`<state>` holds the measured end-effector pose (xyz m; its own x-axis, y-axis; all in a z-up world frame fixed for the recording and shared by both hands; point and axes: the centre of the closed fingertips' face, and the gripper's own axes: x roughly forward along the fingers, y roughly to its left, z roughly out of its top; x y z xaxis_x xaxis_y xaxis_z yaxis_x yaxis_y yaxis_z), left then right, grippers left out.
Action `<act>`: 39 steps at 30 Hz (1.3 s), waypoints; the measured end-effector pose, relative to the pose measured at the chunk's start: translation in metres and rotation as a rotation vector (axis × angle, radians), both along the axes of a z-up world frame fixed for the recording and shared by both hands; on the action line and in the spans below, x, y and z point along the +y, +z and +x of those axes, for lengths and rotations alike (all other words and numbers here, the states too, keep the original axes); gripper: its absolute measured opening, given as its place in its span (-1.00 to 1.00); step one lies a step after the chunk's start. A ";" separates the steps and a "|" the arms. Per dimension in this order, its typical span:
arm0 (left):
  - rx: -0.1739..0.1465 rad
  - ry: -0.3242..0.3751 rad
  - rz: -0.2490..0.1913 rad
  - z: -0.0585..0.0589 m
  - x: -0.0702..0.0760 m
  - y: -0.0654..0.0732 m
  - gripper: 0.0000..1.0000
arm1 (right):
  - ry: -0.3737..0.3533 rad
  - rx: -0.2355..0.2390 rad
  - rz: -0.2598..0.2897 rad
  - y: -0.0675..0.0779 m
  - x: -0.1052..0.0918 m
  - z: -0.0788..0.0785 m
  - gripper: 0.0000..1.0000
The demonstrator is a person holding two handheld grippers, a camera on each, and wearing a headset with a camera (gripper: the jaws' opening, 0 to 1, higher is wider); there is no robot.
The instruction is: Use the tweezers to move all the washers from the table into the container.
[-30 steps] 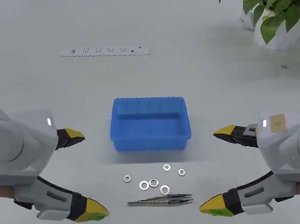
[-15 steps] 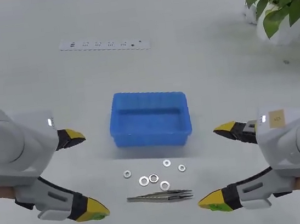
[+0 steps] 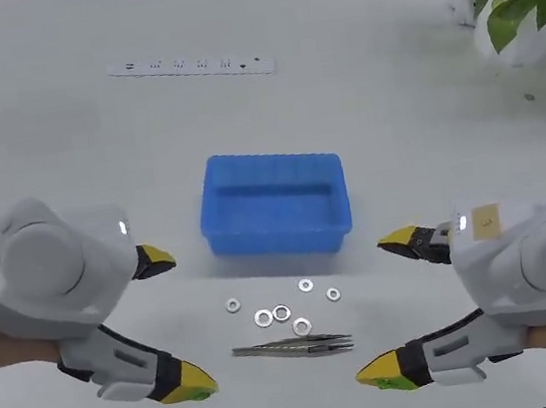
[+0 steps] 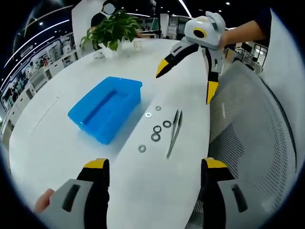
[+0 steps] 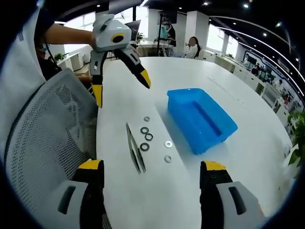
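Washers (image 3: 281, 313) beside tweezers (image 3: 292, 345); tan sticker (image 3: 486, 221) on right tool (image 3: 373, 308), writing illegible

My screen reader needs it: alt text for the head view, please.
An open left tool and open right tool flank tweezers and six washers on a white table, in front of an empty blue container.

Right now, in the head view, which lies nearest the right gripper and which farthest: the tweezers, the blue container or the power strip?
1. The tweezers, just left of the right gripper.
2. The blue container, farther up the table.
3. The power strip, far back.
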<state>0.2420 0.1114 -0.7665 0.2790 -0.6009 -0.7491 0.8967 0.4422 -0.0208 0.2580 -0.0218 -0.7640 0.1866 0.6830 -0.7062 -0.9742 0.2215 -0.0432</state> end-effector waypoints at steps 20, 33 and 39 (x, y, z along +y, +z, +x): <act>0.107 -0.042 -0.032 -0.011 -0.040 -0.037 0.30 | 0.094 0.096 -0.040 -0.032 0.032 -0.021 0.14; 0.069 -0.086 -0.001 -0.007 -0.040 -0.044 -0.13 | 0.098 0.143 -0.089 -0.045 0.038 -0.018 -0.36; 0.002 -0.171 0.039 -0.007 -0.047 -0.046 -0.35 | 0.130 0.134 -0.105 -0.048 0.041 -0.017 -0.41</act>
